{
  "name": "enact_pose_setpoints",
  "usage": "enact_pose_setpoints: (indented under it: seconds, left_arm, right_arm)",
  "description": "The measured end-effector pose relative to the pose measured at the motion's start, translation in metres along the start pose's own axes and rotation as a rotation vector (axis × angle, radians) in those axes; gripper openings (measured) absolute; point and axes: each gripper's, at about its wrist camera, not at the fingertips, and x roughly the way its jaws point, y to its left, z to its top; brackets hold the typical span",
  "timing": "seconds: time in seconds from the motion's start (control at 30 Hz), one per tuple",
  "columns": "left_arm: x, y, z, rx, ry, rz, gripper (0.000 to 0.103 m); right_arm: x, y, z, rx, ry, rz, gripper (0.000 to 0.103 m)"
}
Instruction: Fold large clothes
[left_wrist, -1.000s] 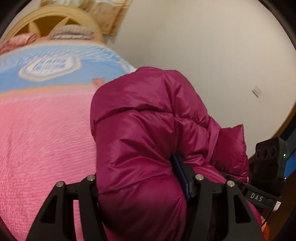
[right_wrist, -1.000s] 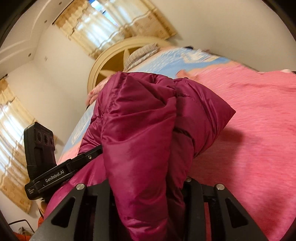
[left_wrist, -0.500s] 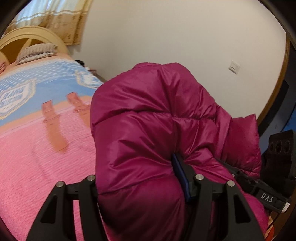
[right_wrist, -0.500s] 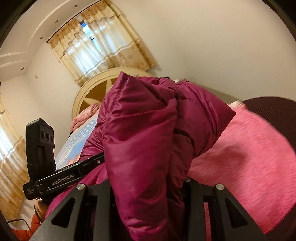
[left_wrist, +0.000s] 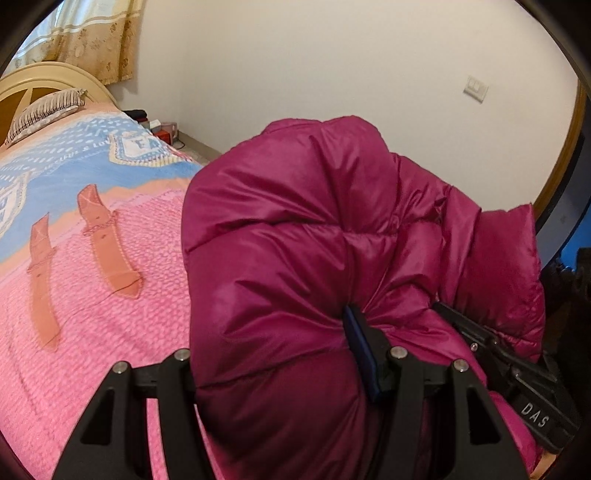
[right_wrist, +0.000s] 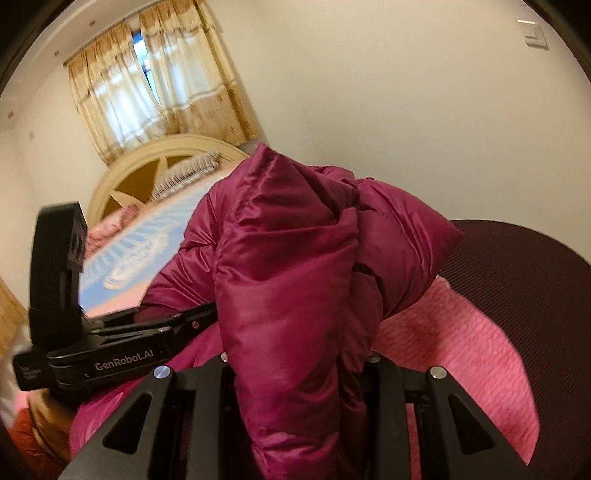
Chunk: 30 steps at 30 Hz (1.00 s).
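A magenta puffer jacket (left_wrist: 295, 240) is bunched up and held in the air over the pink bedspread (left_wrist: 74, 332). My left gripper (left_wrist: 284, 354) is shut on a thick fold of it; the blue pad of one finger (left_wrist: 360, 347) shows against the fabric. My right gripper (right_wrist: 295, 362) is shut on another fold of the jacket (right_wrist: 288, 277), and its fingertips are buried in the fabric. The right gripper's body (left_wrist: 517, 384) shows at the lower right of the left wrist view, and the left gripper's body (right_wrist: 110, 350) at the left of the right wrist view.
The bed has a blue patterned blanket (left_wrist: 74, 158), a striped pillow (left_wrist: 44, 110) and a cream headboard (right_wrist: 155, 166). A white wall (left_wrist: 332, 74) runs along the bed's far side. A dark mesh chair (right_wrist: 524, 277) stands at the right. A curtained window (right_wrist: 147, 81) is behind the headboard.
Both grippers, still holding the jacket, have swung to the right and tilted up. The wall and the dark chair have come into view and the bed has slid left.
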Motion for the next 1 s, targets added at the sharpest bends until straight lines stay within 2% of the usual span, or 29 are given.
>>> enact_pose_setpoints:
  seconds: [0.23, 0.6, 0.77, 0.87, 1.0]
  left_arm:
    - [0.038, -0.002, 0.005, -0.018, 0.065, 0.024, 0.061]
    - [0.056, -0.002, 0.003, -0.026, 0.093, 0.041, 0.061]
    - [0.068, 0.001, 0.005, -0.055, 0.101, 0.044, 0.069]
    - [0.075, 0.002, 0.006, -0.06, 0.102, 0.05, 0.076]
    - [0.08, 0.011, 0.008, -0.08, 0.126, 0.075, 0.095]
  right_arm:
    - [0.032, -0.022, 0.009, -0.008, 0.068, -0.032, 0.029]
    - [0.07, -0.038, 0.015, 0.027, 0.136, -0.034, 0.029]
    - [0.093, -0.072, 0.003, 0.182, 0.186, 0.047, 0.029]
    - [0.101, -0.079, -0.001, 0.209, 0.194, 0.065, 0.03]
    - [0.099, -0.086, -0.006, 0.218, 0.198, 0.068, 0.034]
